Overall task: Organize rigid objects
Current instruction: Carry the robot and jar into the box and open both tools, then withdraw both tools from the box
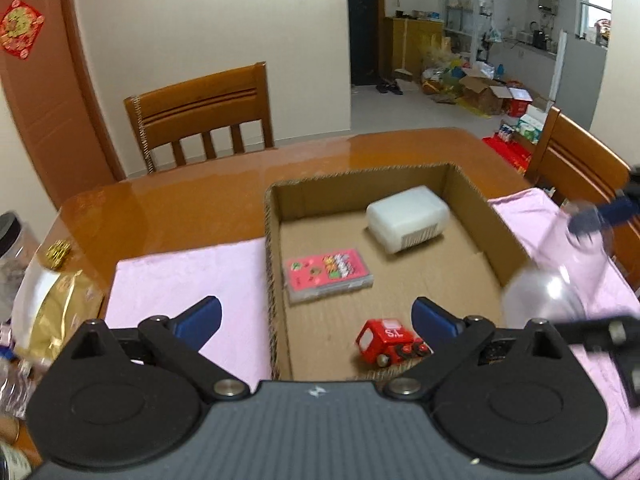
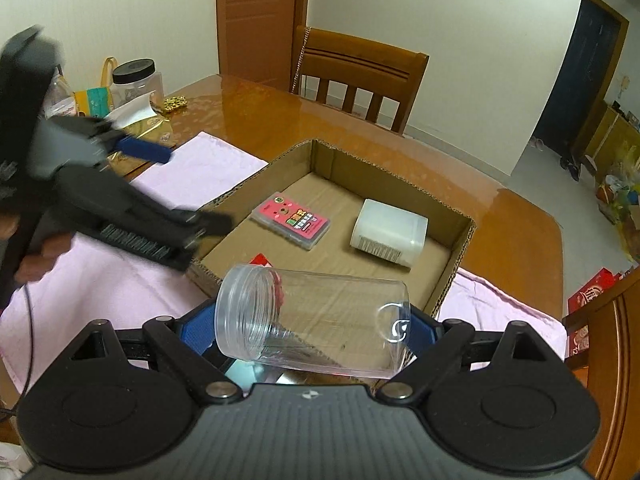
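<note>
An open cardboard box (image 1: 468, 200) sits on the table. It holds a white plastic container (image 1: 406, 222), a pink card case (image 1: 326, 274) and a red toy train (image 1: 390, 344). My left gripper (image 1: 318, 318) is open and empty, straddling the box's near left wall just above the train. In the right wrist view, my right gripper (image 2: 308, 330) is shut on a clear lidless jar (image 2: 312, 320). The jar lies sideways between the blue pads, over the box's (image 2: 460, 256) near edge. The same jar (image 1: 560, 276) shows blurred at the right of the left wrist view.
Pink cloths (image 1: 188, 280) lie on both sides of the box on the glossy wooden table (image 1: 180, 208). Wooden chairs (image 1: 204, 116) stand at the far side and the right. A gold bag (image 1: 52, 312) and a black-lidded jar (image 2: 134, 80) crowd the table's left end.
</note>
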Demonstrator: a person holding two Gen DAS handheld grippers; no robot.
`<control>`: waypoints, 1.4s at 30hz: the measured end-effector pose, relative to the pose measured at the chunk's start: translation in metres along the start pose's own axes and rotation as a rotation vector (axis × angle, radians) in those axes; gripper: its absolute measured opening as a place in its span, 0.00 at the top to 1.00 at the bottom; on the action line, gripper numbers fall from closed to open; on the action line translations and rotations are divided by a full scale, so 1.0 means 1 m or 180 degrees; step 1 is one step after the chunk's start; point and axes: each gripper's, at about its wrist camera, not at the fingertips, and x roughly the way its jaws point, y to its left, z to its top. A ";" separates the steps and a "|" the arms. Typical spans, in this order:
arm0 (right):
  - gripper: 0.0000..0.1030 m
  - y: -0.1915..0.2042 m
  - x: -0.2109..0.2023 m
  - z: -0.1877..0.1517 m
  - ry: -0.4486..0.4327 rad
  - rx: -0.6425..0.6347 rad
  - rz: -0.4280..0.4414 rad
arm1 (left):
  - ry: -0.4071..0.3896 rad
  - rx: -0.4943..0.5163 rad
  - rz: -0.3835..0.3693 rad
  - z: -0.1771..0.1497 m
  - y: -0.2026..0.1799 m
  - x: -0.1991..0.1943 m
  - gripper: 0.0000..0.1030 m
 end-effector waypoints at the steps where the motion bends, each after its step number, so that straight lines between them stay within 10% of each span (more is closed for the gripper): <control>1: 0.08 -0.002 0.003 0.002 0.0002 0.0013 -0.0005 | 0.0013 -0.0023 0.0031 -0.004 0.001 -0.002 0.02; 23: 0.00 -0.048 0.057 0.045 -0.0069 0.0380 -0.0300 | 0.0164 -0.0529 0.0456 -0.053 0.024 -0.042 0.02; 42: 0.00 -0.019 0.030 -0.019 0.0020 0.0854 -0.0365 | 0.0183 -0.0493 0.0378 -0.064 0.018 -0.052 0.02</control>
